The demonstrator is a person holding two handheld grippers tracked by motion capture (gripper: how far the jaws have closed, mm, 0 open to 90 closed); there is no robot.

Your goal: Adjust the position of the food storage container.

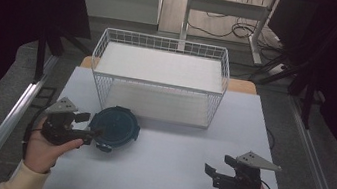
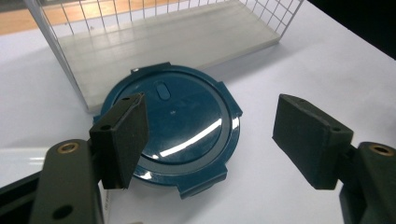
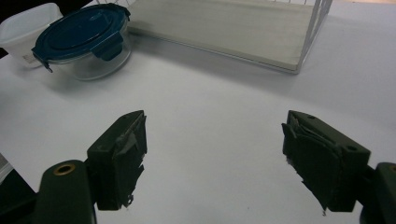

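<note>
Nothing grasped yet: left hand-held gripper [image 2: 210, 140] wide, lidded container [image 2: 170, 128] just ahead; right hand-held gripper [image 3: 215, 158] wide, idle.

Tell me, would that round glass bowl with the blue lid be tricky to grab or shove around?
The round bowl looks like clear glass, so probably heavy for its size and breakable if dropped. Its glossy blue lid may slip between the pads. Being wide and low, it would likely slide on the white table rather than tip.

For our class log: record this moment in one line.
left gripper: open, over blue-lidded container | right gripper: open, above bare table | wire basket: behind
</note>
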